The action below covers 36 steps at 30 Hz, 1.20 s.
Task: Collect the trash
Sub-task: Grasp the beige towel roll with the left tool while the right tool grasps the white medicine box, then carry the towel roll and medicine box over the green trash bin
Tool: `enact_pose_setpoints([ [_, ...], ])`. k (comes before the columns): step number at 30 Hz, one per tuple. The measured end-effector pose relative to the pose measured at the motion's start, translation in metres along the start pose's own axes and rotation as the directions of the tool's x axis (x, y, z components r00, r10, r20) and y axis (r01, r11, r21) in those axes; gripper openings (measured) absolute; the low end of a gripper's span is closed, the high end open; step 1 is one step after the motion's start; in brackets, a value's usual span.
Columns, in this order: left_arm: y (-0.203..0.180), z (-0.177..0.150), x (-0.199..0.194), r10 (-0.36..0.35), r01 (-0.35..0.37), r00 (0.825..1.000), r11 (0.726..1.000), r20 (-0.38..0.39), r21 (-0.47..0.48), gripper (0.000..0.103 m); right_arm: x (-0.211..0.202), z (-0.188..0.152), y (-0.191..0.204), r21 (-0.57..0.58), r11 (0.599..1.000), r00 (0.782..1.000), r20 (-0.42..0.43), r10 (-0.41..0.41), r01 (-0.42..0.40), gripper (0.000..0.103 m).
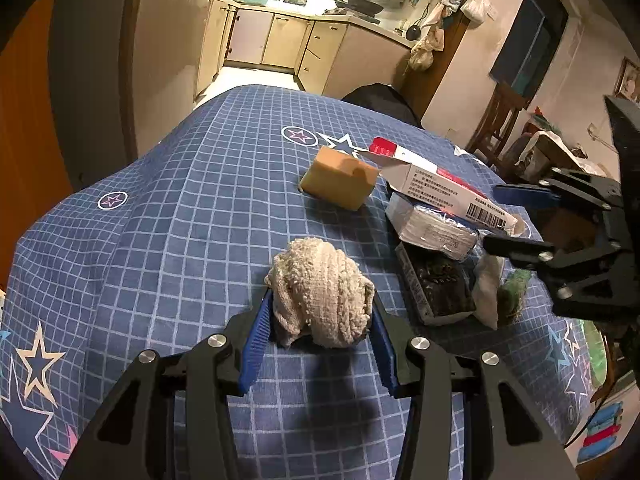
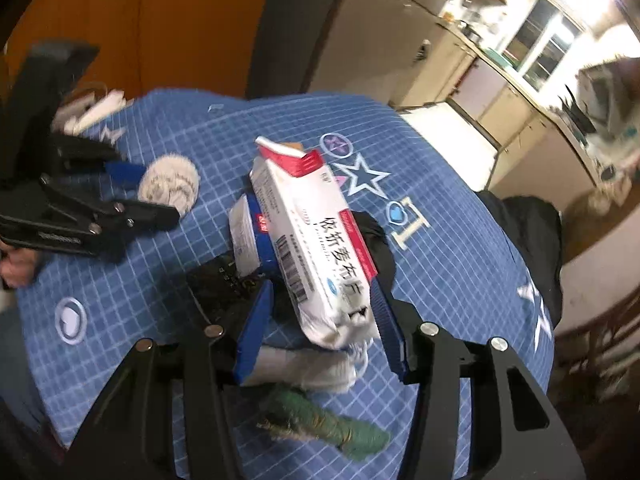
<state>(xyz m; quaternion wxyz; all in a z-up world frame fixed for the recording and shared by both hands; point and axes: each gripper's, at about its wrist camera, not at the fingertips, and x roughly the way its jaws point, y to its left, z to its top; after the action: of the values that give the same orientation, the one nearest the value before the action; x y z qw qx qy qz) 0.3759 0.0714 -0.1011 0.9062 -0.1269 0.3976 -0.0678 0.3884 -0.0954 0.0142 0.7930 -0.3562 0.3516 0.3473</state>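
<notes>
My left gripper (image 1: 322,320) is shut on a balled beige cloth (image 1: 322,290), held over the blue checked tablecloth (image 1: 180,200); the cloth also shows in the right wrist view (image 2: 170,186). My right gripper (image 2: 320,320) is shut on the near end of a white and red medicine box (image 2: 308,240), lifted off the pile. In the left wrist view the box (image 1: 436,184) has its flap open and the right gripper (image 1: 516,220) holds its right end. Under it lie a blue and white packet (image 1: 432,226), a dark wrapper (image 1: 436,284), white tissue (image 2: 312,366) and a green rolled scrap (image 2: 328,422).
A yellow sponge block (image 1: 340,178) sits on the table beyond the cloth. A black bag (image 2: 524,236) lies off the table's far edge. Kitchen cabinets (image 1: 280,40) and a fridge (image 1: 168,40) stand behind. A wooden chair (image 1: 500,120) stands to the right.
</notes>
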Motion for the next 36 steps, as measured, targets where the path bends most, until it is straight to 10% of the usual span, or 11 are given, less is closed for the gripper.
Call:
enact_pose_setpoints([
  [8,-0.004,0.000,-0.001,0.004,-0.004,1.000,1.000,0.001,-0.011,0.045,0.011,0.001,-0.001,0.049,0.998,0.999,0.016,-0.045,0.044,0.015],
  [18,-0.068,-0.011,-0.048,0.035,-0.050,0.983,0.996,0.182,0.076,0.040,-0.083,-0.062,-0.003,0.513,0.858,0.966,0.205,-0.157,0.031,0.015],
  [25,-0.143,-0.018,-0.111,0.016,-0.068,0.954,0.984,0.299,0.163,0.040,-0.156,-0.111,0.006,0.661,0.748,0.920,0.254,-0.297,0.059,0.015],
  [36,-0.259,-0.038,-0.128,-0.091,0.013,0.957,0.962,0.274,0.273,0.040,-0.220,-0.188,-0.006,0.760,0.636,0.887,0.194,-0.419,0.134,0.015],
])
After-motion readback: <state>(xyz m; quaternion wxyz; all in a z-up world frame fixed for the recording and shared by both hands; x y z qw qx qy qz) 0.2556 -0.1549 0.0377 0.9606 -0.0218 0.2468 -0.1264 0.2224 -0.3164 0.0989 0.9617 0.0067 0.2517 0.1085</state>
